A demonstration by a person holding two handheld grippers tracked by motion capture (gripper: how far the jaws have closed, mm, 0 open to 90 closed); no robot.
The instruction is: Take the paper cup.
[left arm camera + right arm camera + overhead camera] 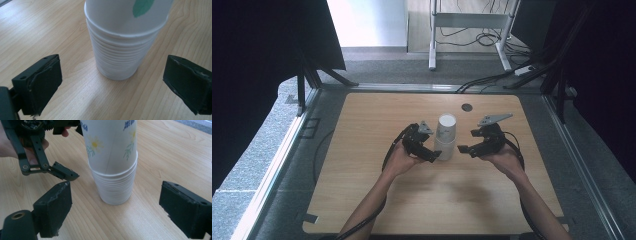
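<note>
The stack of paper cups [445,137] stands mid-table [362,200], upside down. Left gripper [437,156] and right gripper [460,149] flank its base, jaws wide and touching nothing, probably lining up to grab it.

worktop [362,200]: pale wood grain, smooth, matt | cup stack [445,137] on worktop: white paper, smooth, printed flowers, ribbed rims | gripper pads [53,210] beside stack: black, matt, rough edges
</note>
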